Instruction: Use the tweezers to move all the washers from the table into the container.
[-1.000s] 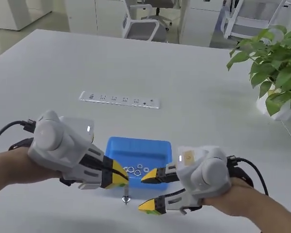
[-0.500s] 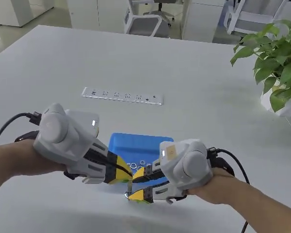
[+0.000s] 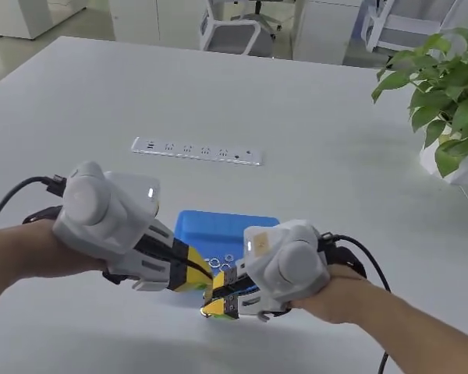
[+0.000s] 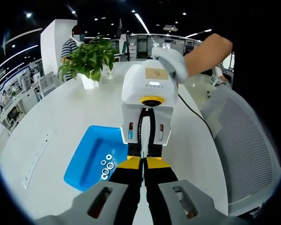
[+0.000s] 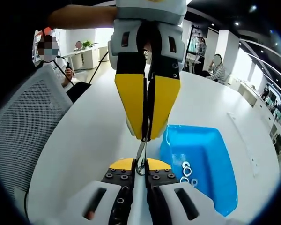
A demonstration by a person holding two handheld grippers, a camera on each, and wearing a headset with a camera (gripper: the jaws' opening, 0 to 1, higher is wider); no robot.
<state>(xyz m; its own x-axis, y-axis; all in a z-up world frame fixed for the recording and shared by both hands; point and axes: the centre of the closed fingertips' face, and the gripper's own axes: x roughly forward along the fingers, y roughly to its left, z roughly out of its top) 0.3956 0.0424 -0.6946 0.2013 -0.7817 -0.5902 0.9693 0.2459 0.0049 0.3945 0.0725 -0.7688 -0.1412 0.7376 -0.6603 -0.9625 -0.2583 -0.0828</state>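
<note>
My left gripper (image 3: 196,276) is shut on thin metal tweezers (image 5: 141,149), which stick out of its yellow tips. Facing it tip to tip, my right gripper (image 3: 214,306) is shut on the tweezers' free end, just in front of the blue container (image 3: 218,224). Several washers (image 3: 223,262) lie in the container's near part. In the left gripper view my own jaws (image 4: 143,164) meet the right gripper's black fingers (image 4: 136,133), with the container (image 4: 89,152) and washers (image 4: 107,167) to the left. In the right gripper view my jaws (image 5: 140,166) sit under the left gripper's yellow fingers (image 5: 131,101), with the container (image 5: 203,140) and washers (image 5: 186,170) to the right.
A white power strip (image 3: 196,150) lies on the grey table beyond the container. A potted plant (image 3: 444,86) stands at the table's right edge. Office chairs (image 3: 234,27) stand past the far edge. Cables trail from both grippers.
The right gripper, open a second ago, has moved left to the left gripper's tips and shut on the tweezers. The left gripper has stayed about where it was.
</note>
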